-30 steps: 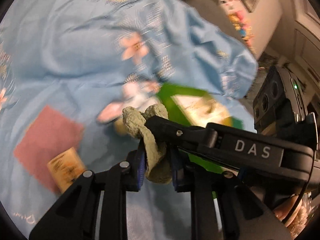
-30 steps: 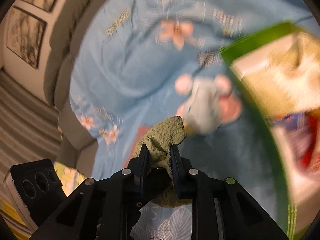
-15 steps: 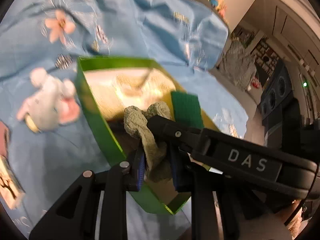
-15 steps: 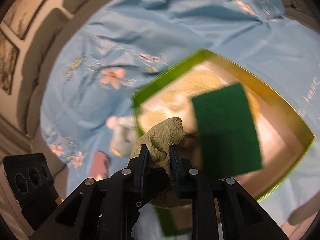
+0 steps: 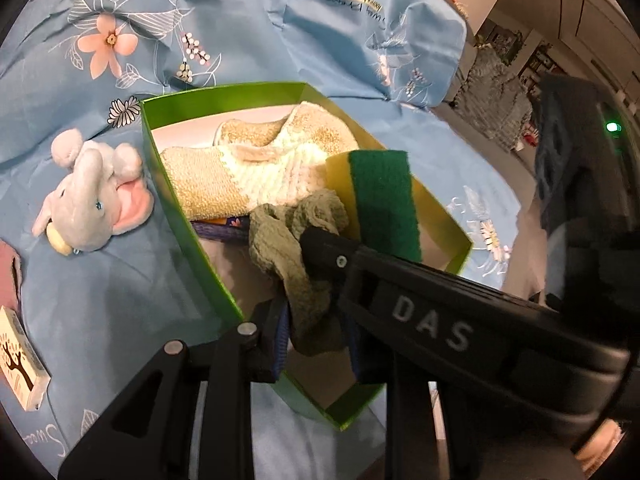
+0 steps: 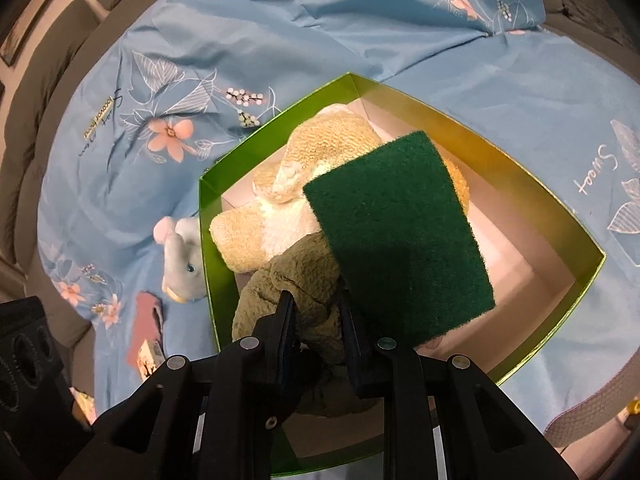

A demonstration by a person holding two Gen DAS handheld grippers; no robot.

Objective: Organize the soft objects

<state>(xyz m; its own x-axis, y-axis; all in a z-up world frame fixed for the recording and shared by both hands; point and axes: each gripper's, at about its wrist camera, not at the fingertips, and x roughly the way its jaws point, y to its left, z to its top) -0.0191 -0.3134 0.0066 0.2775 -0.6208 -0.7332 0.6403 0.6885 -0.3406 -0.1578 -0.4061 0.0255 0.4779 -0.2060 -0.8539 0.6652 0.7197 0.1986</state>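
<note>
Olive-green knitted cloth (image 5: 298,240) hangs bunched over the near end of the green box (image 5: 180,208), pinched by both claws at once. The right gripper (image 6: 316,312) is clenched on its lower folds, and the left gripper (image 5: 316,336) has the same cloth between its blue-padded fingers (image 5: 280,336). The left jaws have just been opening, and whether its pads are pressing on the cloth now I cannot tell.

Inside the box a beige terry towel (image 5: 240,176) lies folded at the far end, and a green-and-yellow scouring sponge (image 5: 384,200) leans on it, tilted up on edge just beside the cloth.

Trouble, I judge, would come mainly from an uneven release. If one claw lets go while the other stays shut, the cloth could swing from that side and drape over the box wall instead of dropping in. The knit is loose and loopy — it may snag on a pad or a fingertip and get dragged back out as the hand lifts. Any sweep toward the sponge could tip it flat or off the towel.

Outside on the blue floral sheet (image 5: 100,288) wait a grey plush elephant (image 5: 88,204), touching the box's left wall, a pink cloth (image 6: 144,320) and a small printed carton (image 5: 18,364) — near enough that a nudged box might shove the elephant.
</note>
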